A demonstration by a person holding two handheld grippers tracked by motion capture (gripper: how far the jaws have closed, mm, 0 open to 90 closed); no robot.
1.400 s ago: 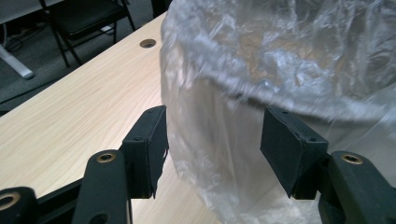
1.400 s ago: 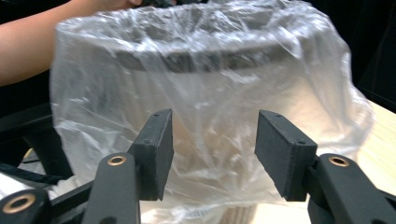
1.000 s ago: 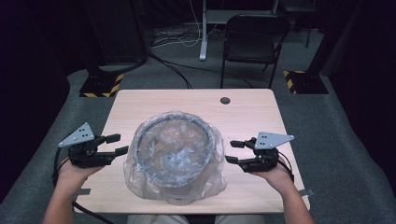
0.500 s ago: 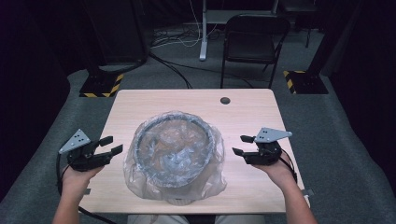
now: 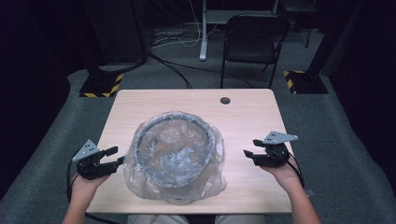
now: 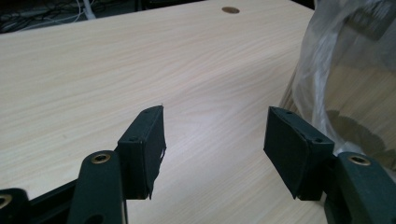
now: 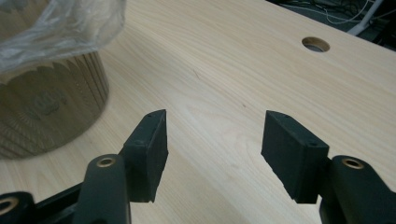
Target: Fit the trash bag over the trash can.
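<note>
Bag-lined bin (image 5: 173,151) sits between left gripper (image 5: 115,156) and right gripper (image 5: 248,155); both spread, empty, left nearly touching plastic.

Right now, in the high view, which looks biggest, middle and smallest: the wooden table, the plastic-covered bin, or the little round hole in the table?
1. Light wooden table
2. Round dark bin draped in clear plastic
3. Small round hole in the tabletop

The gaps are plain, so there are no ties.

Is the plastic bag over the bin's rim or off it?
Over it: the clear plastic bag drapes past the round bin's rim and down its sides.
</note>
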